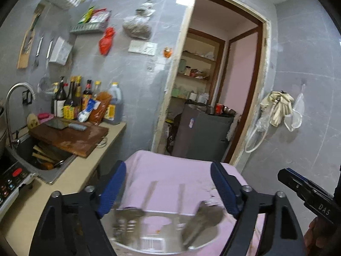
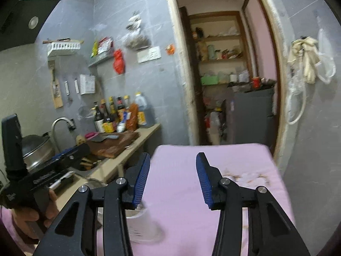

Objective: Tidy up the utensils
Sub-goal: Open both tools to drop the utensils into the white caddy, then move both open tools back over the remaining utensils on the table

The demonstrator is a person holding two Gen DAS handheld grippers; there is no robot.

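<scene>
With both pairs of blue-padded jaws standing apart and nothing between them, this looks like the gap between one placement and the next pick. The left gripper (image 1: 168, 186) hangs over a shiny round steel bowl (image 1: 158, 231) on the pink-covered surface (image 1: 170, 170), and blurred metal utensils (image 1: 201, 219) lie inside it, one a broad-headed piece leaning toward the right rim. The right gripper (image 2: 172, 179), its jaws less widely spread, points across the same pink surface, with a pale cup-like container (image 2: 141, 224) just below its left finger; what that container holds is too blurred to tell.

For the next pick, the sensible play would be to steady the hands first, since both views are smeared. Then one utensil should be singled out by its handle, the jaws straddling it squarely before closing. A grab at overlapping pieces could drag the bowl or tip the light container.
</scene>
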